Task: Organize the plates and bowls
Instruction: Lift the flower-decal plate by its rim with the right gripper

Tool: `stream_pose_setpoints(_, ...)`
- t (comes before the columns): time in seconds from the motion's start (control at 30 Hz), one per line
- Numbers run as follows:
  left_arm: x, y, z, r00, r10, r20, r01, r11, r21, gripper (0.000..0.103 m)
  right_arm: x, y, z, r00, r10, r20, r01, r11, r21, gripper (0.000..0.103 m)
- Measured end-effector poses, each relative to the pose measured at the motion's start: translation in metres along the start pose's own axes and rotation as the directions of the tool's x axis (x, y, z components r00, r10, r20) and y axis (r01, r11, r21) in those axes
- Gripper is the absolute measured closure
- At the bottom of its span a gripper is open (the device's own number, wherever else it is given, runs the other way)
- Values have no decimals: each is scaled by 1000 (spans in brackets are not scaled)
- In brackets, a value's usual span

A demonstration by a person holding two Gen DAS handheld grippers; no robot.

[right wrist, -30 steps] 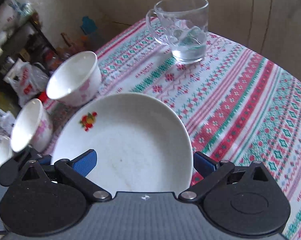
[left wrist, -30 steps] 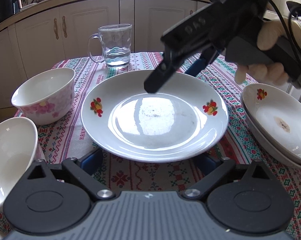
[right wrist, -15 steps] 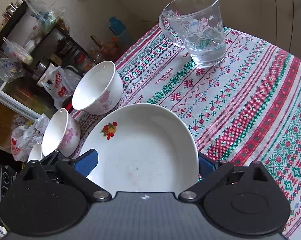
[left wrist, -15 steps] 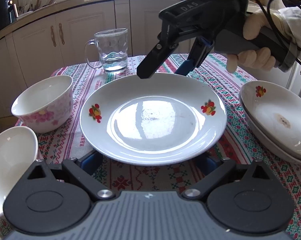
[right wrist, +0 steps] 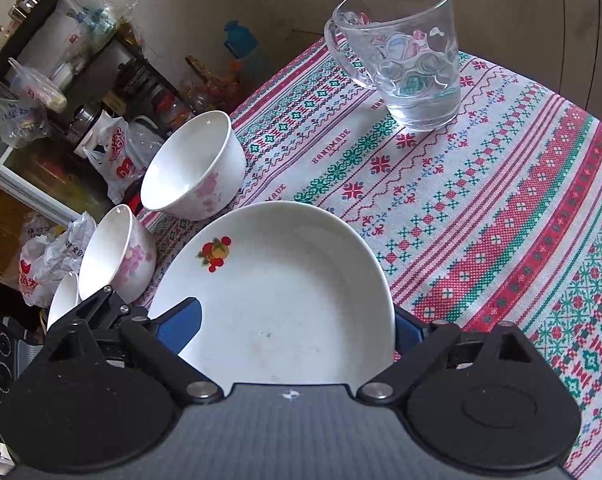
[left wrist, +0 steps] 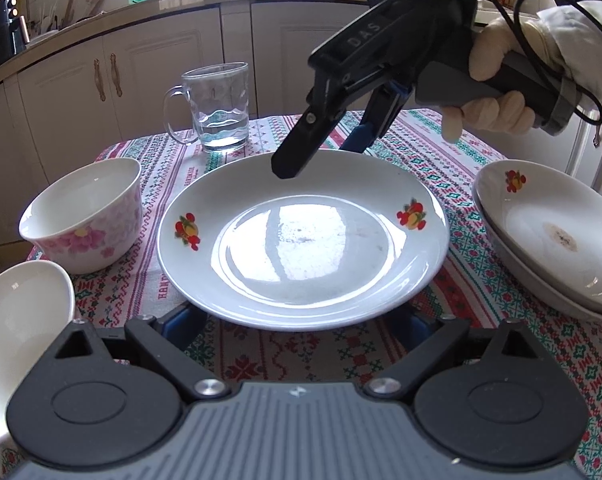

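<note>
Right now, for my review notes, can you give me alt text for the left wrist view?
A white plate with fruit decals sits on a patterned tablecloth between the left gripper's spread fingers, while the right gripper, closing, straddles its far rim. Two floral bowls stand left, stacked plates right, a glass mug of water behind.

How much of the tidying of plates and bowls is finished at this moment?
Done: two stacked plates sit at the right of the table. In hand: the right gripper is closing its jaws, with the far rim of the middle plate between them. To do: this plate is not on the stack, and the flowered bowl and the bowl beside it stand apart, not nested.
</note>
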State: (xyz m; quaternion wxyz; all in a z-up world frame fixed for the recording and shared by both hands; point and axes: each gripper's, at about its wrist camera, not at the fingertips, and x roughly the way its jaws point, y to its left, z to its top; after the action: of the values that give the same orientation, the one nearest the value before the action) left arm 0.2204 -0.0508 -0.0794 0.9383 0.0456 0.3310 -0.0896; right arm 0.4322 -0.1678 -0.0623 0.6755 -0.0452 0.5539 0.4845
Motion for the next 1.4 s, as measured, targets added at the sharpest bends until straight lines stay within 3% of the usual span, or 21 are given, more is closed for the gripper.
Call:
stream_pose_setpoints(0.13,0,1,0,1000,-3,2,3,1000,2,7,1,3,3,999,-39,-23,38,999,-24,15)
stream_pose_setpoints(0.83,-4,3,1,999,-36,1,36,999,27,8,-7,18,-14,996,-91,-23,88,993,-79,15)
stream_pose_setpoints(1.4,-2,5,-2,999,-54,-1,54,998,41,7,-1,9,-12,999,-45,-4,45,997,-65,15)
